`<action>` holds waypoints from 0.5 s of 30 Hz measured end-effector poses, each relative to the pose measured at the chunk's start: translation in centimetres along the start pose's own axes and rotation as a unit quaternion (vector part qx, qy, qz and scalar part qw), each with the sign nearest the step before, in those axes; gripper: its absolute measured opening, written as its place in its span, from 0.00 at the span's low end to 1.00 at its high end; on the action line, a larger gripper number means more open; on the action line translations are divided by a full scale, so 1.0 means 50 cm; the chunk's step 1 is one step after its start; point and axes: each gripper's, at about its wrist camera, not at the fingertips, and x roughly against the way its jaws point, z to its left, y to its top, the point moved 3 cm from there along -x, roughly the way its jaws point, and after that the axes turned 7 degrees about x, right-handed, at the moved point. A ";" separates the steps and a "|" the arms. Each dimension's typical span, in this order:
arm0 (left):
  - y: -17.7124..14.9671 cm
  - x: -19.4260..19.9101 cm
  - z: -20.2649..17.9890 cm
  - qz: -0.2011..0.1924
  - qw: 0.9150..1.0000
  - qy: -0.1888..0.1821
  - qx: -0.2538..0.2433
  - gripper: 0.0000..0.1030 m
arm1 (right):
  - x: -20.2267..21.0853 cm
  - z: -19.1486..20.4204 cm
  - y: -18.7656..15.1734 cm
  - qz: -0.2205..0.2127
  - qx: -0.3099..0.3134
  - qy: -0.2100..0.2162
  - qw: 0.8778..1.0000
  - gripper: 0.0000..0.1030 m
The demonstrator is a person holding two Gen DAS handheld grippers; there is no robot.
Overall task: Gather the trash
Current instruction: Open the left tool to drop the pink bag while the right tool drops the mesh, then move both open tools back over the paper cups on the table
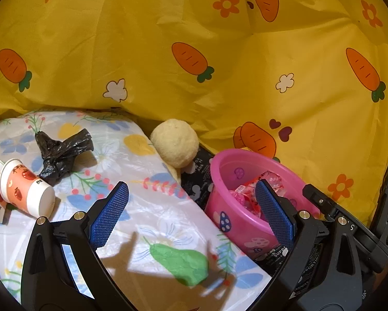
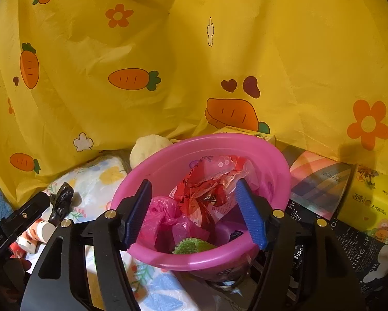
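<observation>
A pink basin (image 2: 194, 140) holds a red wrapper (image 2: 207, 186), a crumpled pink bag (image 2: 163, 215) and a green spiky piece (image 2: 191, 246). My right gripper (image 2: 194, 181) hangs open over the basin; the wrapper lies between its fingers, apart from the pads. On the flowered cloth (image 1: 147, 207) to the left lie a crumpled black bag (image 1: 61, 153) and two tipped paper cups (image 1: 25, 191). My left gripper (image 1: 191, 184) stands wide open above this cloth, holding nothing, with the basin (image 1: 220, 160) at its right finger. The right wrist view also shows the black bag (image 2: 63, 199) and cups (image 2: 38, 230).
A yellow carrot-print sheet (image 1: 194, 39) hangs close behind everything. A cream fuzzy ball (image 1: 174, 142) sits between the cloth and the basin. Right of the basin lie a striped box (image 2: 318, 181), a yellow tissue pack (image 2: 370, 199) and a black printed sheet (image 2: 354, 248).
</observation>
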 end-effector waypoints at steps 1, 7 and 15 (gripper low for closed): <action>-0.004 0.007 0.005 0.001 1.000 0.005 -0.001 0.94 | 0.004 0.005 -0.003 -0.001 0.003 -0.002 1.000 0.67; -0.025 0.051 0.045 -0.004 0.999 0.040 -0.001 0.94 | 0.035 0.035 -0.025 -0.009 0.026 -0.010 1.000 0.74; -0.047 0.125 0.116 -0.017 0.996 0.090 0.009 0.94 | 0.076 0.101 -0.061 -0.013 0.040 0.014 0.999 0.79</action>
